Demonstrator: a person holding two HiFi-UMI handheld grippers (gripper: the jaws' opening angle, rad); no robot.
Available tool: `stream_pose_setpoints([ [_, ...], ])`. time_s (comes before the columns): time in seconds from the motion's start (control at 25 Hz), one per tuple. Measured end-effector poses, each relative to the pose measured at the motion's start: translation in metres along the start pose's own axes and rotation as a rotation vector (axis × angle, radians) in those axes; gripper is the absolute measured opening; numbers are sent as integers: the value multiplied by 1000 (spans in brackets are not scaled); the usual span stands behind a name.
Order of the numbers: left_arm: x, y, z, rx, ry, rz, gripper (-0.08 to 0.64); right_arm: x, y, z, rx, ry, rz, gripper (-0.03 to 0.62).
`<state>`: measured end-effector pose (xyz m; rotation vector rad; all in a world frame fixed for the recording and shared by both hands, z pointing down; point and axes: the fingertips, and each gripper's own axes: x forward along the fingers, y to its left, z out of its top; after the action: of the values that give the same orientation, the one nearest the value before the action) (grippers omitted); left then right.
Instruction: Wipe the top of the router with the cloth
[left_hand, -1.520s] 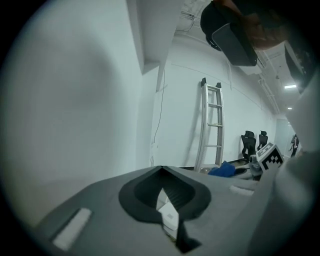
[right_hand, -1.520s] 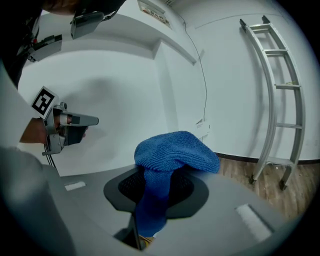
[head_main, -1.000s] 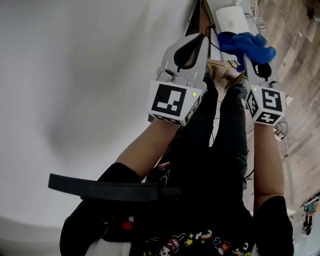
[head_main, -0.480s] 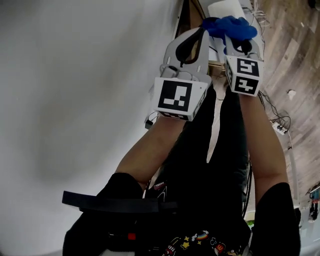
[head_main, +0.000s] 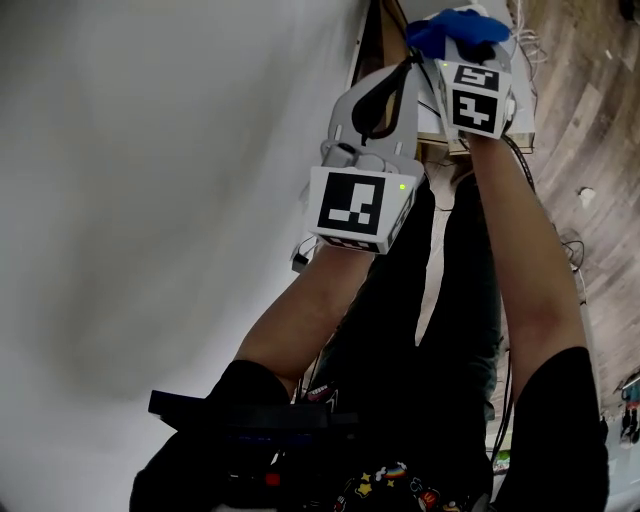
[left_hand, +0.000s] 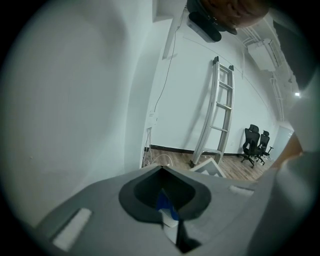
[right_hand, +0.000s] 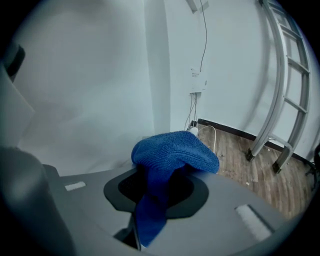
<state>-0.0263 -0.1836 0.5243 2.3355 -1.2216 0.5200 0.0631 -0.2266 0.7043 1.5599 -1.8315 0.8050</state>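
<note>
Head view alone shows your two grippers: left gripper closed, empty; right gripper clamping one cloth. Only left gripper view shows two chairs.

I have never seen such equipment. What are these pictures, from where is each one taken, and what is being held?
No robot here: a person holds one hand-held tool in each hand. The head view comes from a camera on the person's head, looking down along both arms beside a white wall. The other two pictures come from cameras riding on each tool, looking along its jaws. The right tool has its jaws closed on a blue cloth. The left tool has its jaws together, with nothing I can name between them. Behind stand a ladder and a wooden floor.
</note>
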Motion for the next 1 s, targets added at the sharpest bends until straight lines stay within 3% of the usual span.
stream_pose_setpoints([
  [0.36,-6,14,-21,5,2,22,0,19,0,-4,17,11,-3,118],
  [0.56,7,21,-48,-6,59,25,0,7,-3,-37,52,54,-9,117],
  [1.0,14,20,-75,-7,96,27,0,-42,-6,-121,87,133,-8,114],
])
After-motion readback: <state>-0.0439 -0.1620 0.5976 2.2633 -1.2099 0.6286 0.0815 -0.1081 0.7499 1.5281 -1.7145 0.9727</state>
